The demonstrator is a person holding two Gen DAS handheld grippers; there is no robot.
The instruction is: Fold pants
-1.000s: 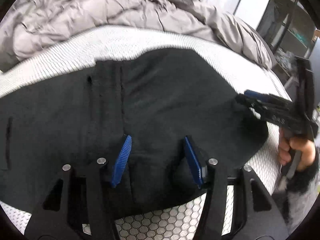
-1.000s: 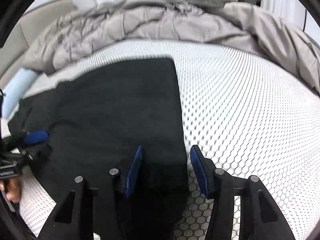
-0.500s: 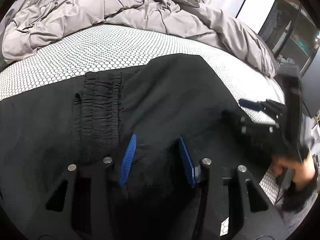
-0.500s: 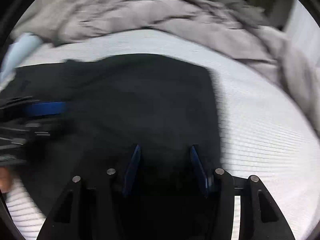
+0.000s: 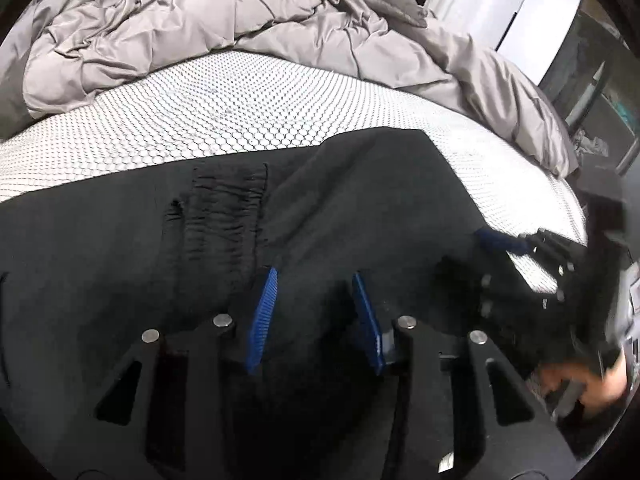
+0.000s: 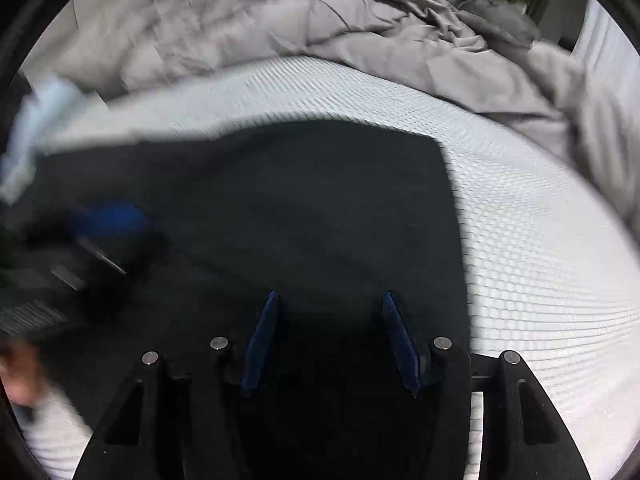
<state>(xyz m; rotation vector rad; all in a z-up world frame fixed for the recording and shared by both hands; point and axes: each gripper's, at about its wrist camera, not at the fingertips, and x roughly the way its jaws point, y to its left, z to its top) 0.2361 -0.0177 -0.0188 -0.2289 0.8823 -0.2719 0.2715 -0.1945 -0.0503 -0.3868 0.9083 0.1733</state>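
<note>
Black pants (image 5: 360, 208) lie spread on a white honeycomb mattress (image 5: 240, 120), the gathered waistband (image 5: 228, 208) left of centre. My left gripper (image 5: 316, 312) sits low over the cloth beside the waistband. Its jaws are closing with a ridge of fabric between them, and the pads do not visibly press. In the right wrist view it is a blur at the left (image 6: 108, 220). My right gripper (image 6: 330, 340) stands open over the pants (image 6: 320, 200) near their right edge, dark cloth between its pads. From the left wrist view it reaches in over that edge (image 5: 468, 258).
A rumpled grey duvet (image 5: 200, 20) is heaped along the far side of the mattress (image 6: 540, 240). A hand (image 5: 600, 392) grips the right tool's handle. Dark shelving (image 5: 600, 92) stands beyond the bed's right side. A pale blue object (image 6: 36, 120) lies at the far left.
Both grippers have pushed further in over the pants. The left jaws have narrowed. The right gripper has shifted from the pants' edge onto the cloth and rolled.
</note>
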